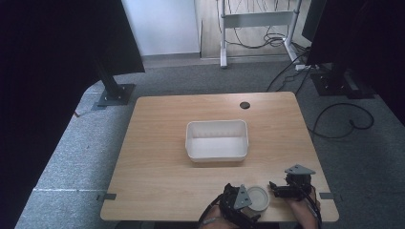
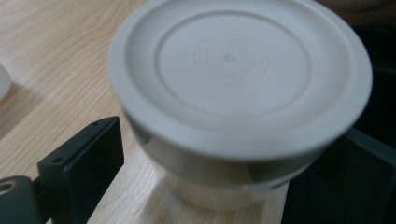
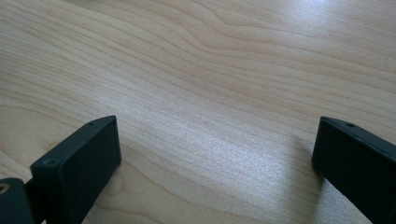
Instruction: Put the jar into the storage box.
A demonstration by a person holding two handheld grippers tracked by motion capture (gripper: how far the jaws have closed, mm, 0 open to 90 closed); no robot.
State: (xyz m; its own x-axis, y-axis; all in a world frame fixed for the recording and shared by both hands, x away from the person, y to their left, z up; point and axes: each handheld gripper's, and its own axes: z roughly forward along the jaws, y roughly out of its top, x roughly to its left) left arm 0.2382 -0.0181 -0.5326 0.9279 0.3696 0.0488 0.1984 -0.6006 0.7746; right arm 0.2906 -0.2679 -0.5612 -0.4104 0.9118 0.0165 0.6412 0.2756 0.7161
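Note:
A round white lidded container (image 1: 258,198) stands near the table's front edge. In the left gripper view the container (image 2: 238,79) looms close, its flat lid on top and its body between my two jaws. My left gripper (image 1: 252,200) is open around it, and a small gap shows beside the left jaw. My right gripper (image 1: 276,188) hovers just right of the container, open, jaws pointing left. In the right gripper view the right gripper (image 3: 217,163) has bare wood between its jaws.
A white rectangular bin (image 1: 217,125) sits empty at the table's middle. The wooden table (image 1: 162,143) has a cable hole (image 1: 244,105) at the back. Dark stands and cables lie on the floor beyond.

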